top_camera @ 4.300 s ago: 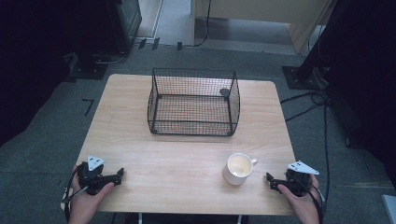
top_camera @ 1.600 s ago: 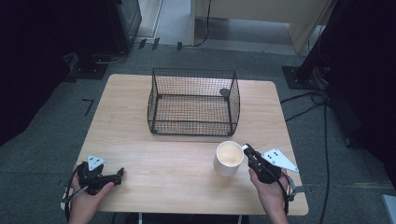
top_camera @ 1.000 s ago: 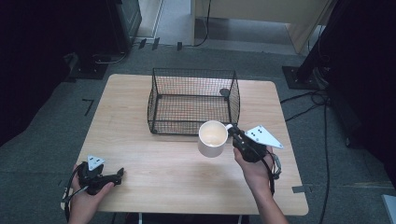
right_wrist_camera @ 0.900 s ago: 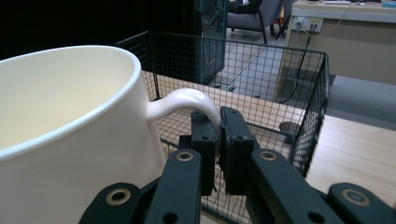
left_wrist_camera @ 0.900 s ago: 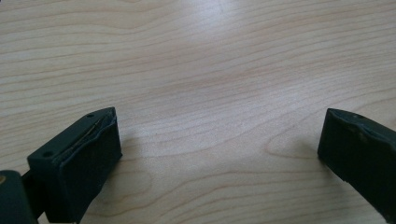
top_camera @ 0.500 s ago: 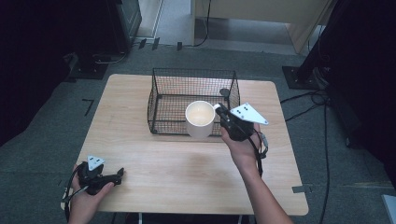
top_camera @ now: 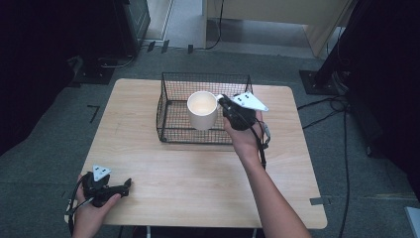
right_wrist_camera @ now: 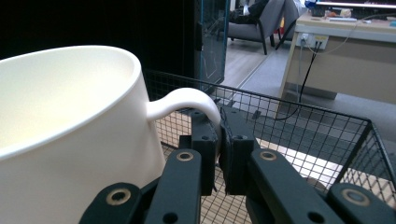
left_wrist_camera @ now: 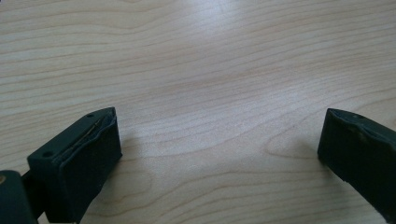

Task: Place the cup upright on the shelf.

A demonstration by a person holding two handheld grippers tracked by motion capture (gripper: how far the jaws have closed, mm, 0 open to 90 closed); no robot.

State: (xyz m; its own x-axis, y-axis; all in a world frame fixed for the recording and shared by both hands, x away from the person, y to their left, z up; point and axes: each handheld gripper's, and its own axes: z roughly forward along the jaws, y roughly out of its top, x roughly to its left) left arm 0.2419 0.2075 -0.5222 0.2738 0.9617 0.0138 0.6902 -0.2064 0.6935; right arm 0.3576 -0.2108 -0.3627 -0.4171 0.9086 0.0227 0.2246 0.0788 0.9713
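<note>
Clamped on the handle of the white mug (top_camera: 202, 110), the right gripper (top_camera: 229, 107) holds it upright above the wire basket (top_camera: 171, 130), so the carry looks nearly done and lowering it straight in comes next. Nothing blocks the basket's open top except its rim at the mug's six o'clock, while the left gripper (top_camera: 124, 184) rests spread wide at the table's (top_camera: 198, 168) seven o'clock corner.

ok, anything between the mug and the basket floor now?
Nothing visible. The right gripper holds the white mug by its handle, upright above the wire basket. The mesh floor below shows no object where it is visible, and the mug appears past the near wall.
</note>
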